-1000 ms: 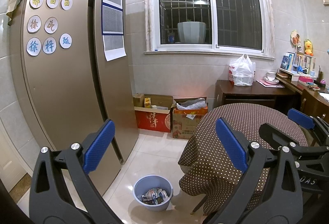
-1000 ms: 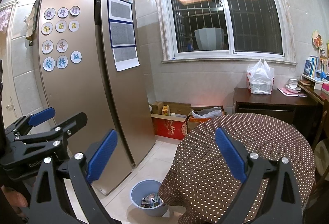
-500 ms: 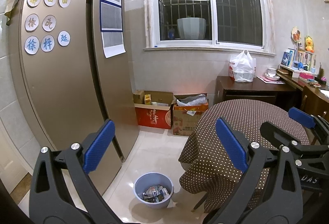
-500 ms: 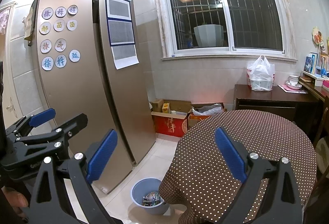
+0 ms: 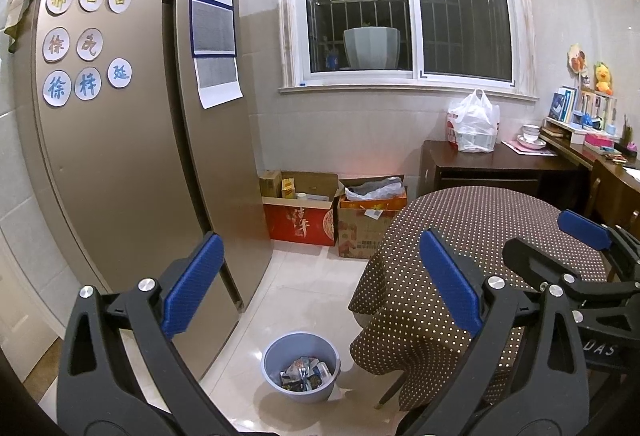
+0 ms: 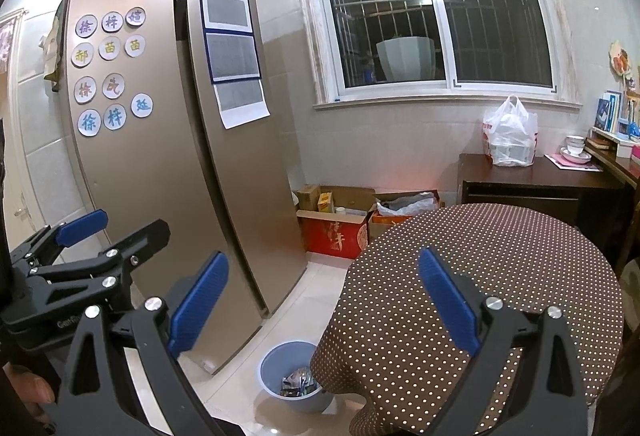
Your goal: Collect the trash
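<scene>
Drifting slightly lower in both views, the round blue plastic bin (image 5: 300, 367) with crumpled wrappers (image 5: 305, 376) is sitting on the floor beside the dotted brown worktop (image 5: 472, 236); left gripper (image 5: 320, 284) and right gripper (image 6: 322, 298) fingers are gaping wide, empty, so nothing is being collected

- Bin (image 6: 296, 382): right rim hidden behind table (image 6: 472, 300) cloth in right wrist view.
- Bin contents: wrappers too small to identify.
- Fridge (image 5: 120, 156): top cut off, left wrist view.
</scene>
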Motion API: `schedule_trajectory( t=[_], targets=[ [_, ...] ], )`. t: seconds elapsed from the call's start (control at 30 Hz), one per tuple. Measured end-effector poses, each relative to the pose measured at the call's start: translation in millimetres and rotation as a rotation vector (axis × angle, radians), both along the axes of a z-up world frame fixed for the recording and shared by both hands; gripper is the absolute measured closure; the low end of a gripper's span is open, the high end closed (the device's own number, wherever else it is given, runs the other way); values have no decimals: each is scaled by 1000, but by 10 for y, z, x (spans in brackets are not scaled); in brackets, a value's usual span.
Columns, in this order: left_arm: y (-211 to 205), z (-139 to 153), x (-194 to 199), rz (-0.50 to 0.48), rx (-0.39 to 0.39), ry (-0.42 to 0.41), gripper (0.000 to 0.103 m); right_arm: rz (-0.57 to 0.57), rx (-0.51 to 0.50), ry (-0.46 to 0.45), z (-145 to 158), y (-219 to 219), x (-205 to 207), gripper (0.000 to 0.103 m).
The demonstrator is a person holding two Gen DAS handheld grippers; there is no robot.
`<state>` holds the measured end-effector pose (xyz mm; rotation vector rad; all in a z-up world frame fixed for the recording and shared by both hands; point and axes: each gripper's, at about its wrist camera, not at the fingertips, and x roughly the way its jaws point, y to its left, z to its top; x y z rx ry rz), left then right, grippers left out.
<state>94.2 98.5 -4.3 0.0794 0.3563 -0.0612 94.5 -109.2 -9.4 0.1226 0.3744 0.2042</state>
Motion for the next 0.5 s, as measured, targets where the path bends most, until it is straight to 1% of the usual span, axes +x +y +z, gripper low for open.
schedule_trajectory(
  t=[0.27, 0.4, 0.5],
  targets=[
    [-41, -6, 166, 4, 18, 28, 7, 2, 25, 23, -58, -117, 97, 9],
    [-115, -45, 246, 7, 31, 58, 7, -10, 43, 42, -103, -259, 179, 9],
    [-173, -93, 314, 9, 41, 82, 7, -37, 38, 67, -157, -387, 275, 8]
  ],
)
